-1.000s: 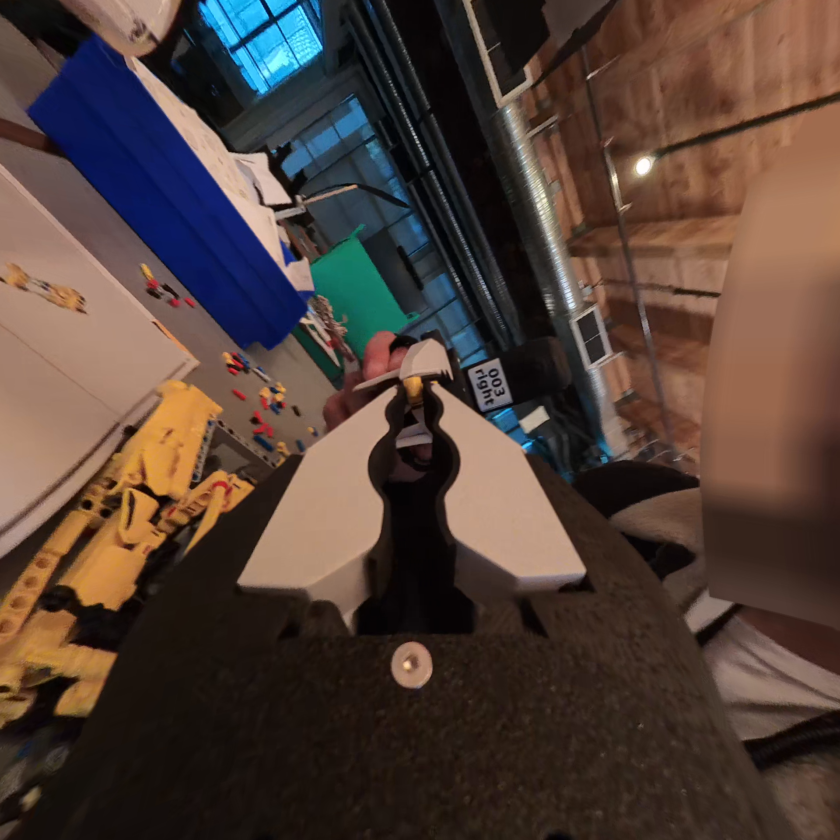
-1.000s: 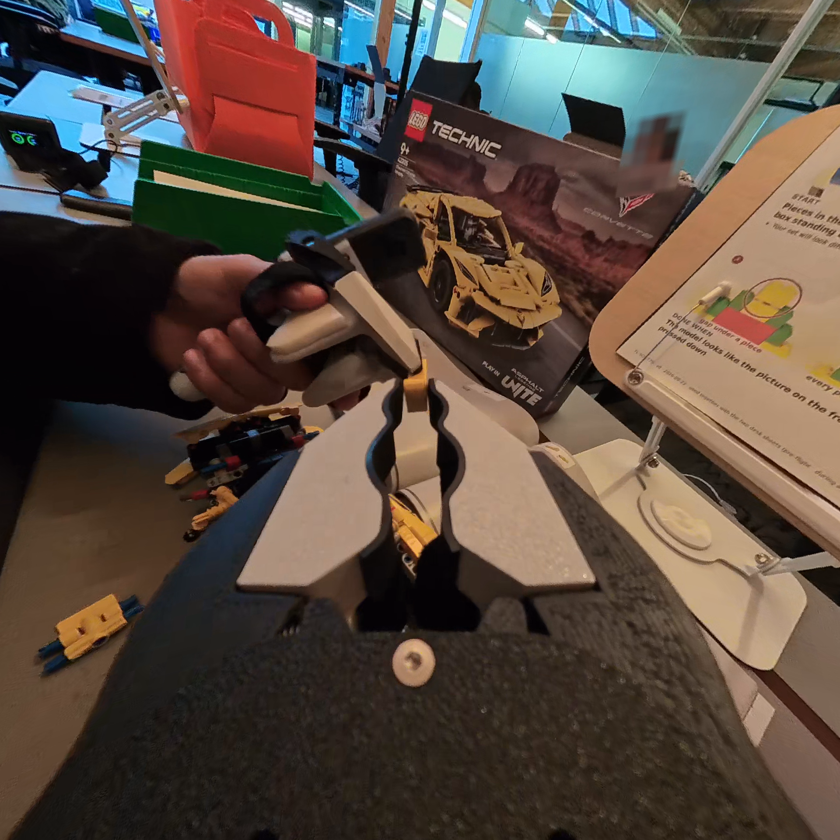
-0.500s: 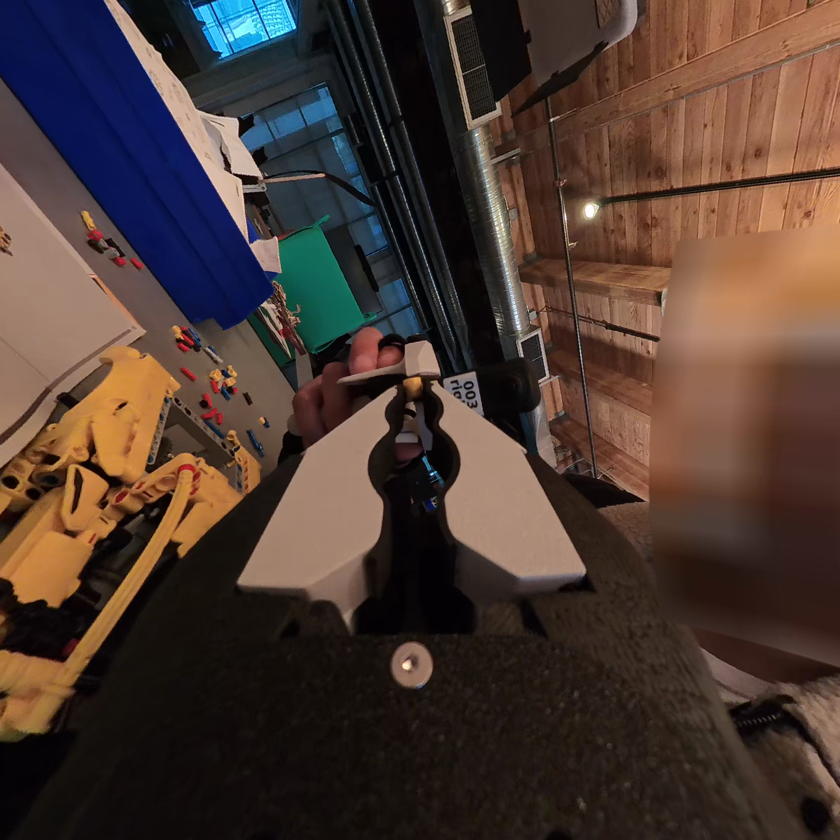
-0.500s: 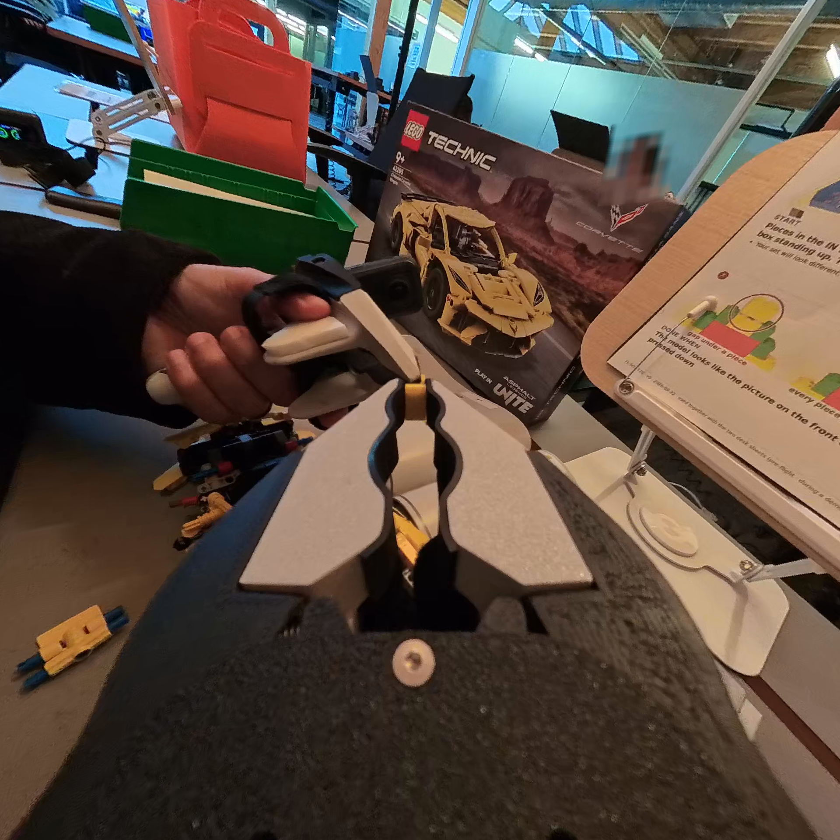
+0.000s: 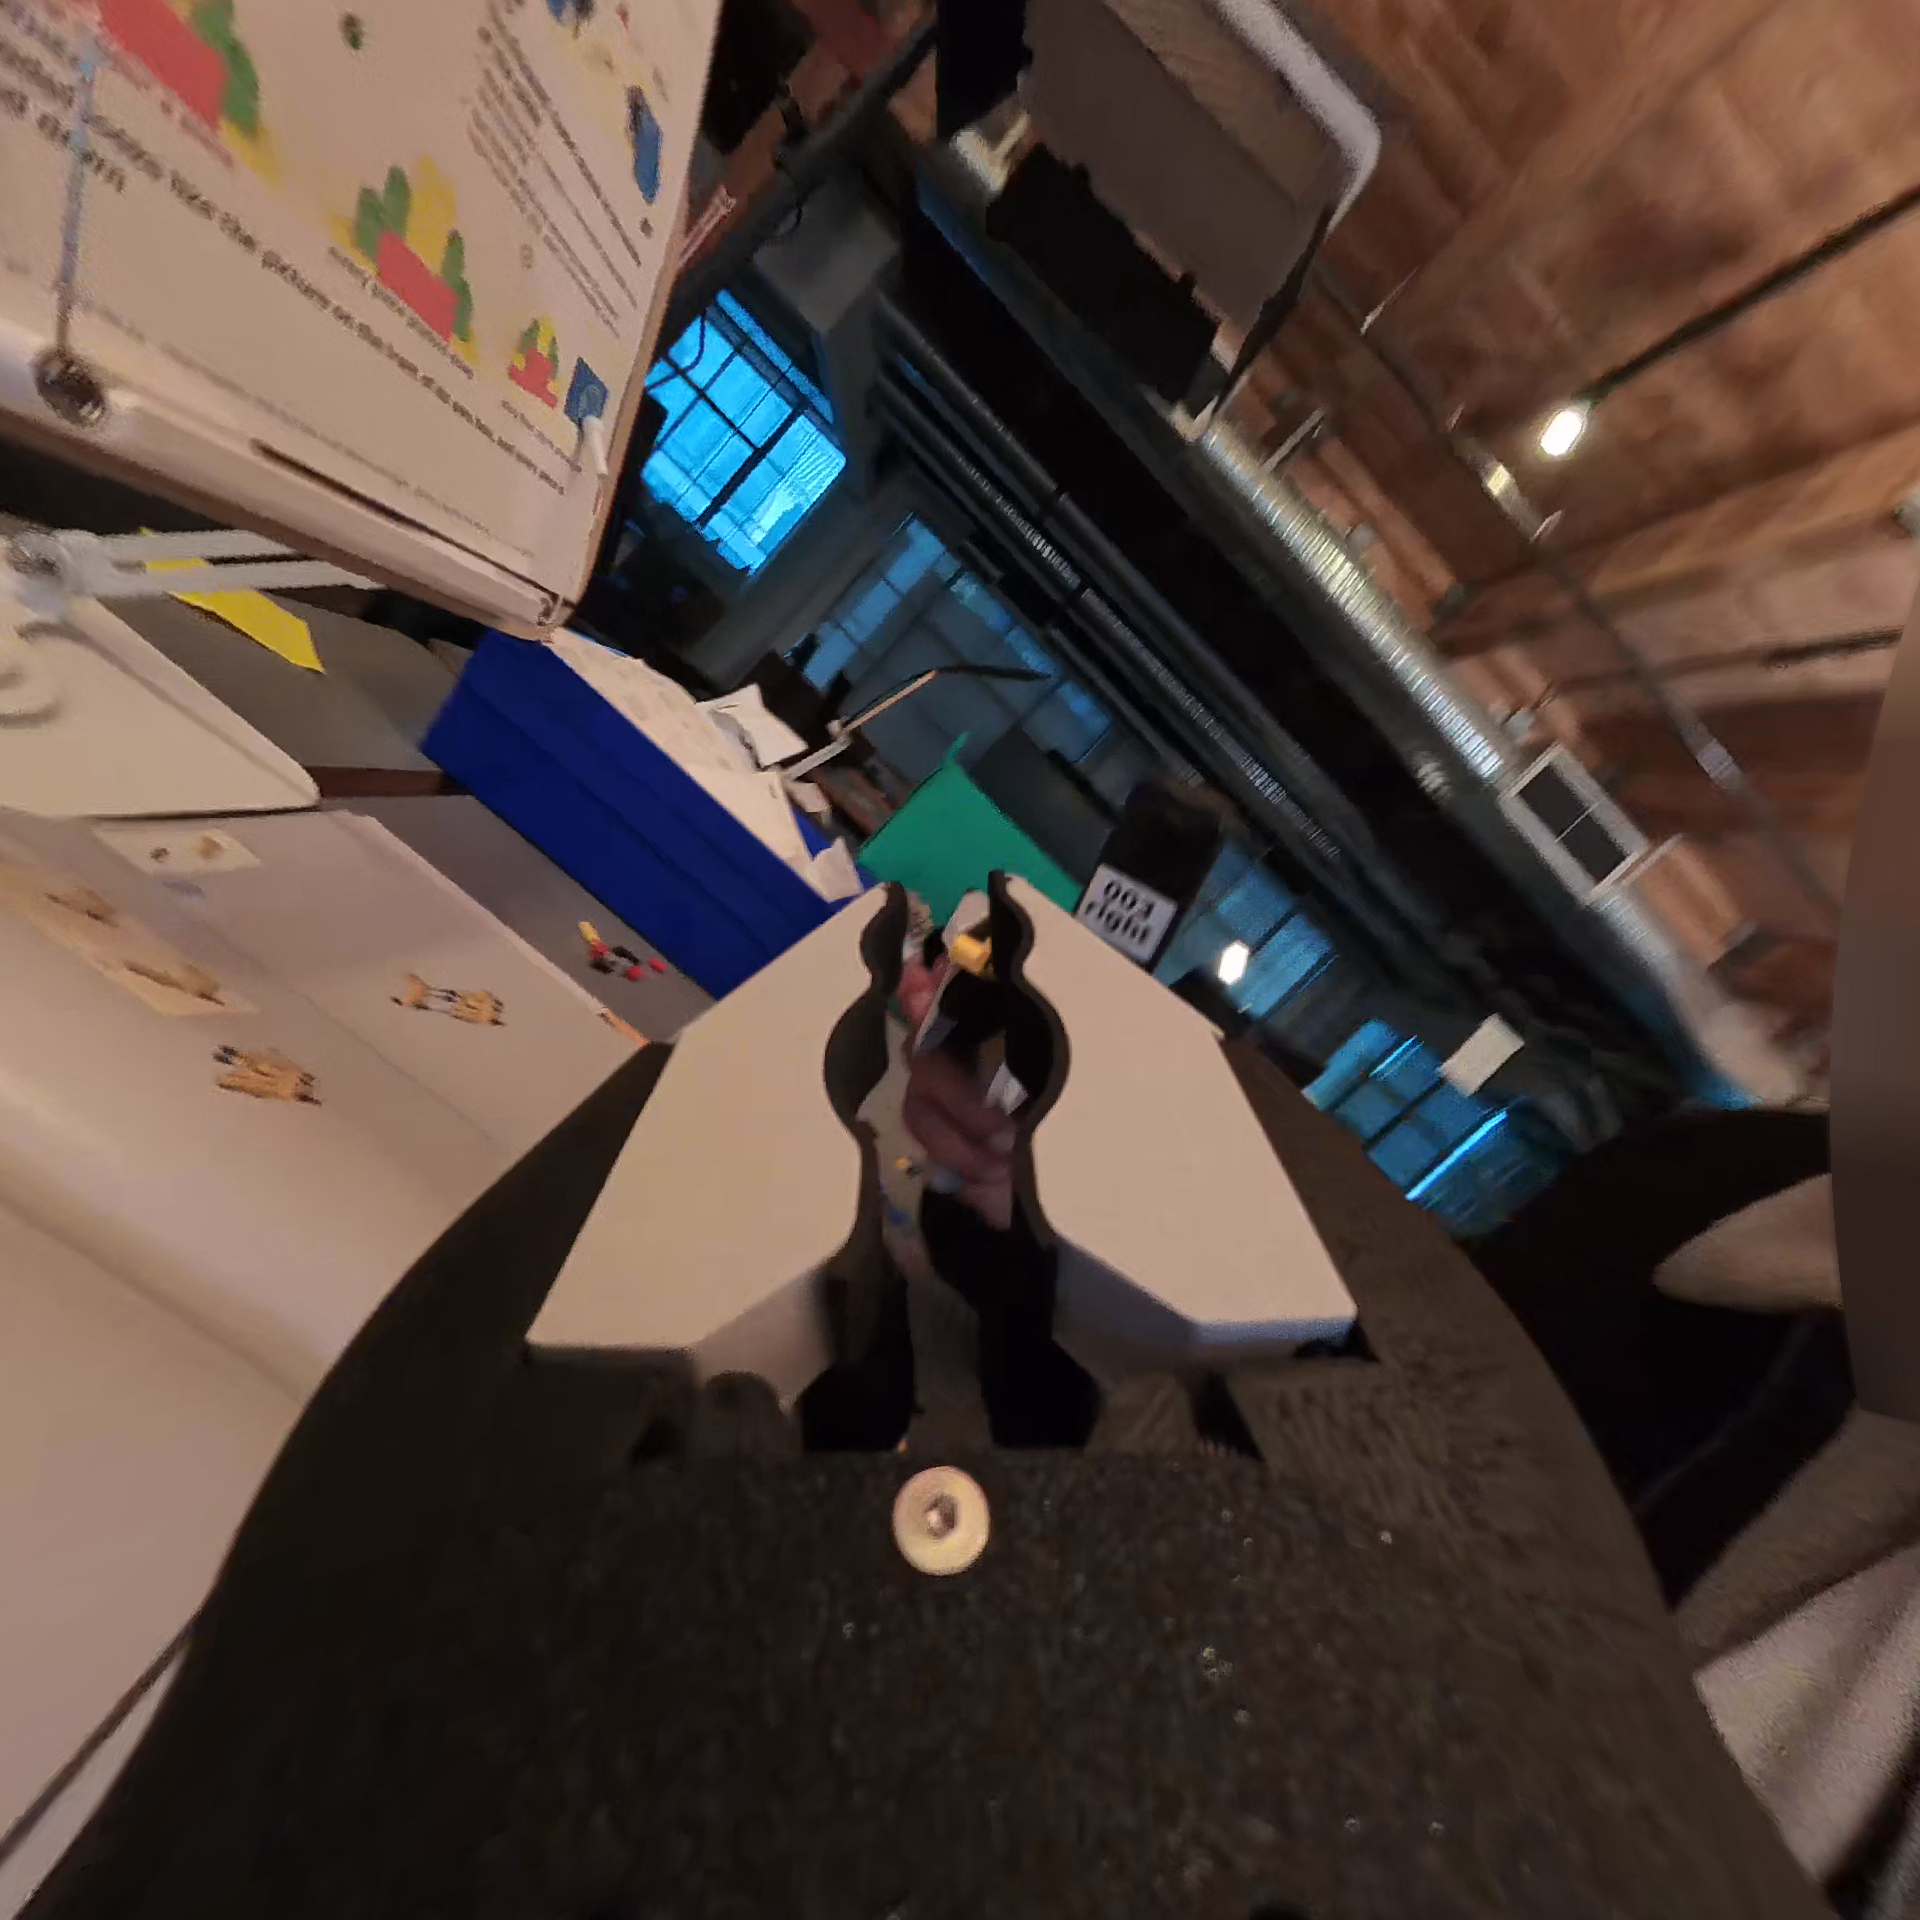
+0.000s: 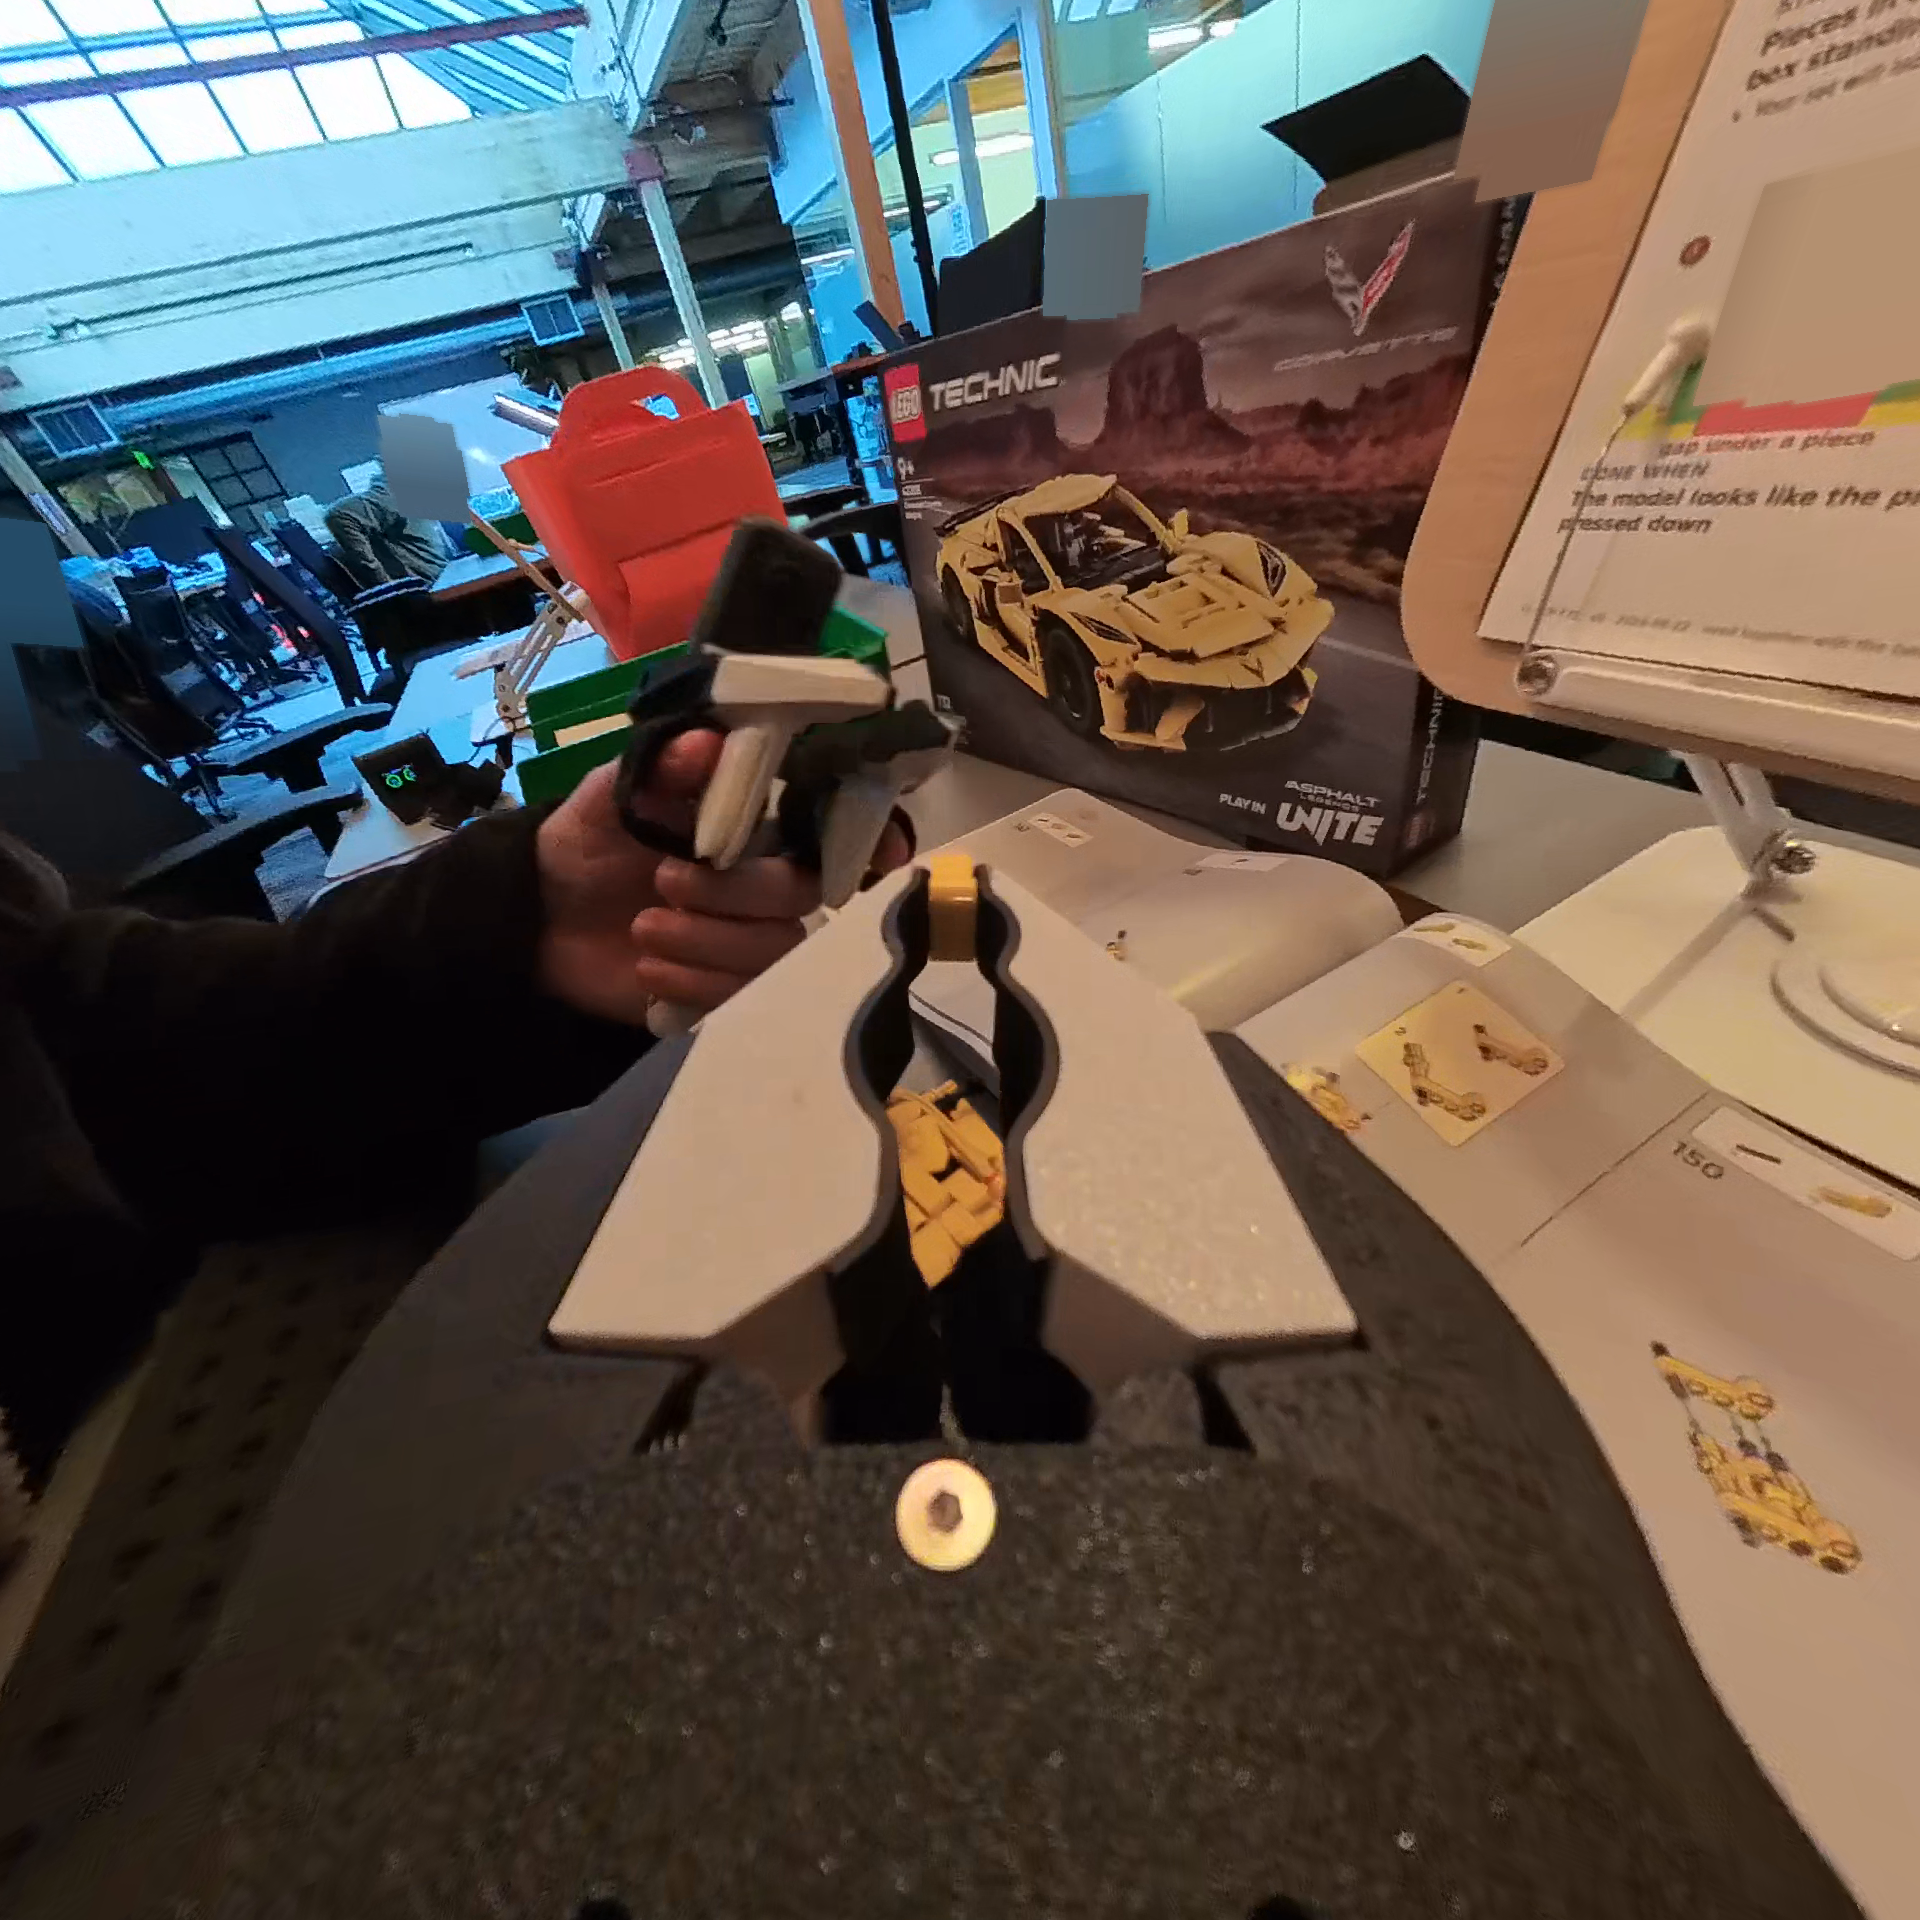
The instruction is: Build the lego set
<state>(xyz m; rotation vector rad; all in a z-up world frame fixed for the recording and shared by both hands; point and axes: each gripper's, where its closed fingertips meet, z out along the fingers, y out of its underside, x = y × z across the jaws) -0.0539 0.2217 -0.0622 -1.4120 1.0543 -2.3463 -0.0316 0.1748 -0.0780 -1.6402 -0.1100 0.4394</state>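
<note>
My right gripper point(image 6: 954, 883) is shut on a small yellow lego piece point(image 6: 954, 906), held in the air above the open instruction booklet point(image 6: 1455, 1132). The yellow car model point(image 6: 945, 1174) shows below through the gap between its fingers. My left gripper point(image 6: 779, 717), held by a hand, is up and to the left of the piece and apart from it. In the left wrist view, the left gripper point(image 5: 943, 906) is open and empty. It faces the yellow piece point(image 5: 971, 948) in the right gripper, a little way off.
The lego box point(image 6: 1174, 582) stands behind the booklet. An instruction board on a white stand point(image 6: 1714, 416) is at the right. A green bin point(image 6: 582, 717) and an orange bag point(image 6: 644, 509) are at the back left. A blue bin point(image 5: 623, 790) and loose pieces point(image 5: 618, 956) lie beyond the booklet point(image 5: 260, 1039). About 6 cm separates my left fingertips from my right.
The left gripper has opened, let go of the yellow piece and drawn back to the left. The right gripper keeps the piece and has risen over the booklet.
</note>
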